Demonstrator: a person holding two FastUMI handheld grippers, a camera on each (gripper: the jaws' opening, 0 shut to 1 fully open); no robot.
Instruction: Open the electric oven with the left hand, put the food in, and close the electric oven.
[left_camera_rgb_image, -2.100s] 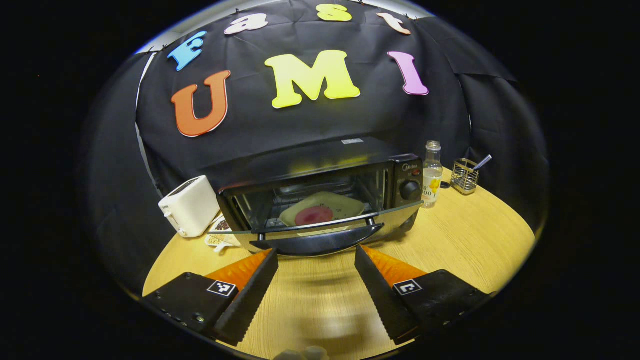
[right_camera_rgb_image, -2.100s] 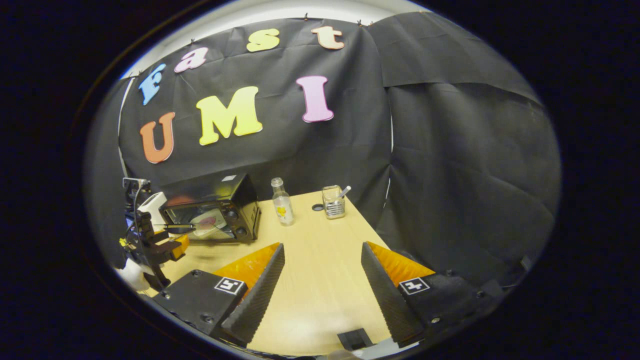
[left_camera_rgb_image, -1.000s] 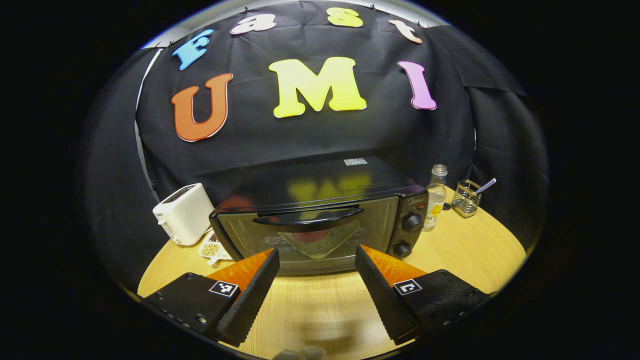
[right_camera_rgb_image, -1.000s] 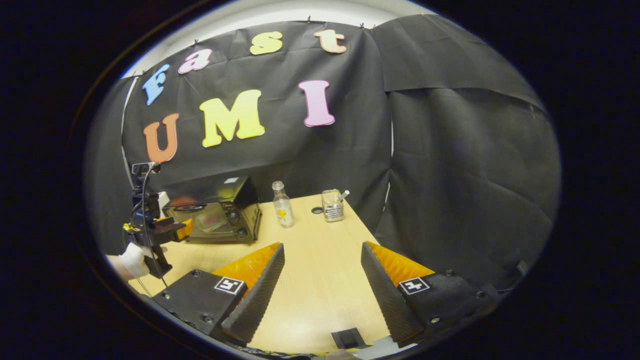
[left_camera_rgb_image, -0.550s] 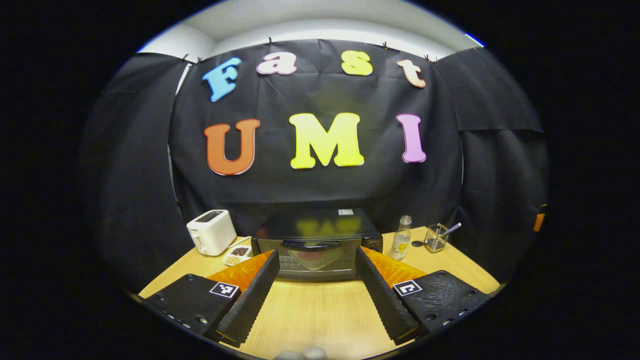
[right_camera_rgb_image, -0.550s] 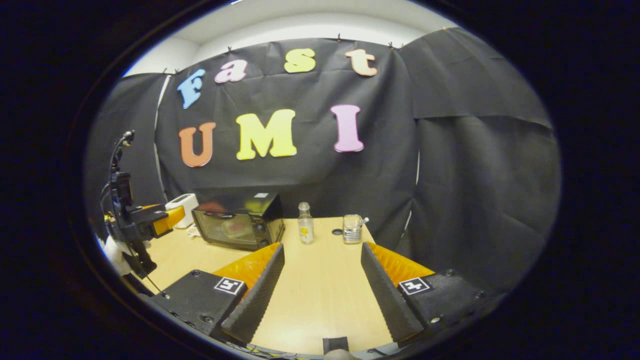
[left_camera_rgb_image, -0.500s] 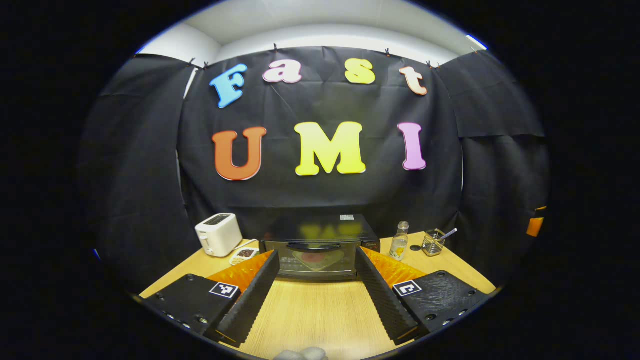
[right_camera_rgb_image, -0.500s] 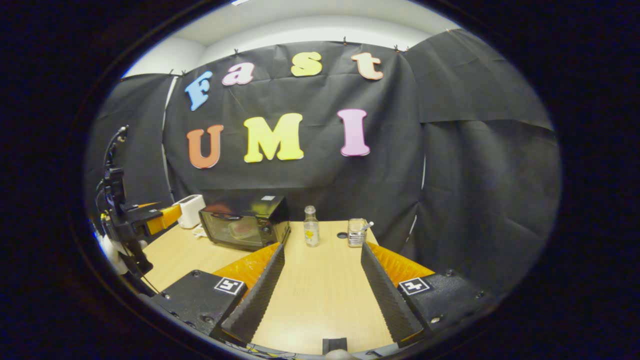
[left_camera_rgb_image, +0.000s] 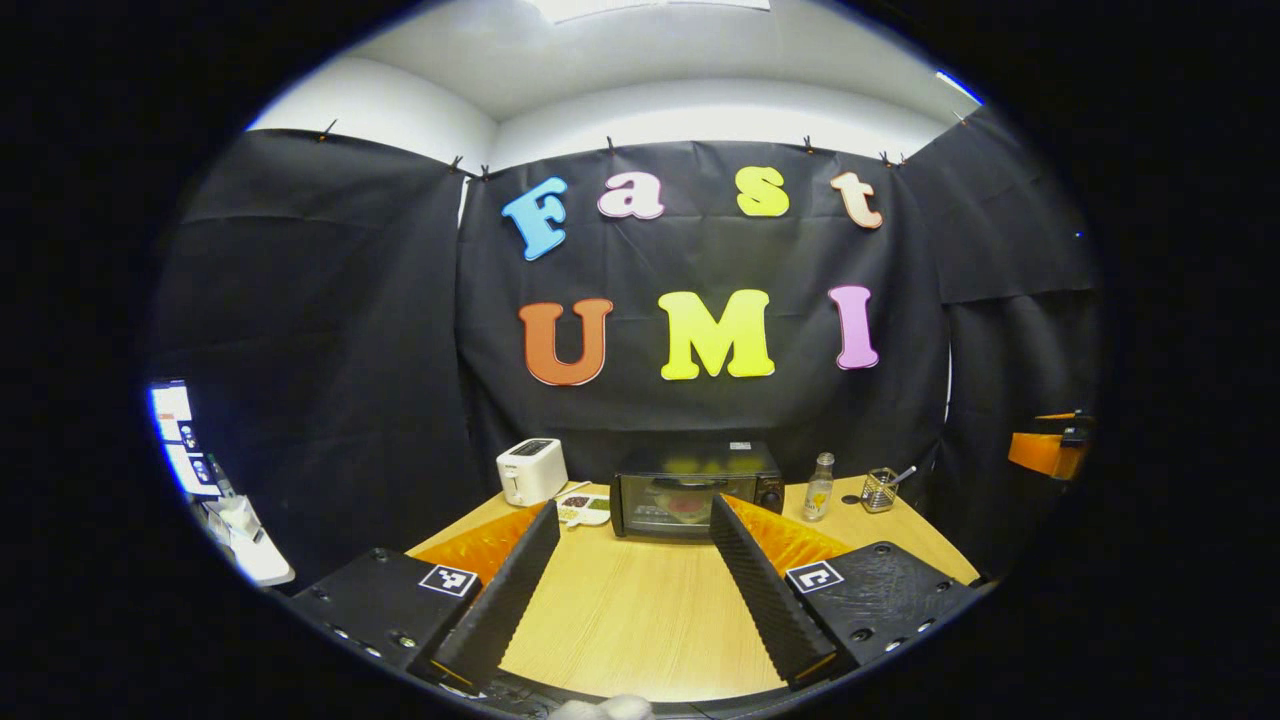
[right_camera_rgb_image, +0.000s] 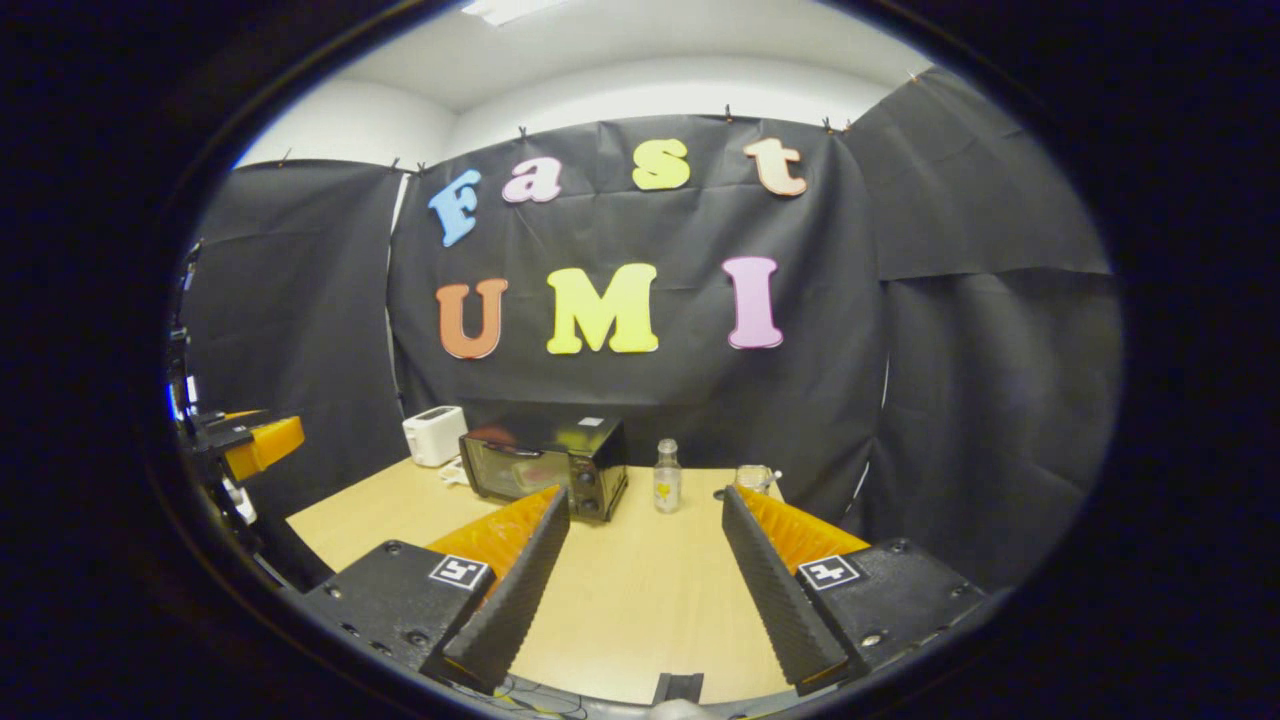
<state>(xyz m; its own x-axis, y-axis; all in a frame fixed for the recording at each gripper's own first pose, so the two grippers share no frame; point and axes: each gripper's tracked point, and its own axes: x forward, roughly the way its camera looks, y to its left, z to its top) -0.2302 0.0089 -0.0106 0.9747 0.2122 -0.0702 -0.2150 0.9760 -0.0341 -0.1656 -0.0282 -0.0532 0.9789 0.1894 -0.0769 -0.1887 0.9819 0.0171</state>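
Note:
The black electric oven (left_camera_rgb_image: 694, 489) stands at the far side of the wooden table (left_camera_rgb_image: 640, 620) with its door shut. Through the glass a plate with reddish food (left_camera_rgb_image: 685, 503) shows inside. My left gripper (left_camera_rgb_image: 633, 508) is open and holds nothing, far back from the oven above the table's near edge. My right gripper (right_camera_rgb_image: 645, 497) is also open and holds nothing, well short of the oven (right_camera_rgb_image: 545, 465). The left gripper (right_camera_rgb_image: 250, 441) shows at the far left of the right gripper view, and the right gripper (left_camera_rgb_image: 1045, 451) at the far right of the left gripper view.
A white toaster (left_camera_rgb_image: 531, 470) and a small dish of snacks (left_camera_rgb_image: 582, 509) sit left of the oven. A clear bottle (left_camera_rgb_image: 818, 487) and a wire holder (left_camera_rgb_image: 880, 490) with a utensil stand to its right. A lit screen (left_camera_rgb_image: 178, 432) is off the table's left side.
The oven door swung up from open to shut. Both grippers then drew back from the oven toward the table's near edge, so the oven now looks small and far.

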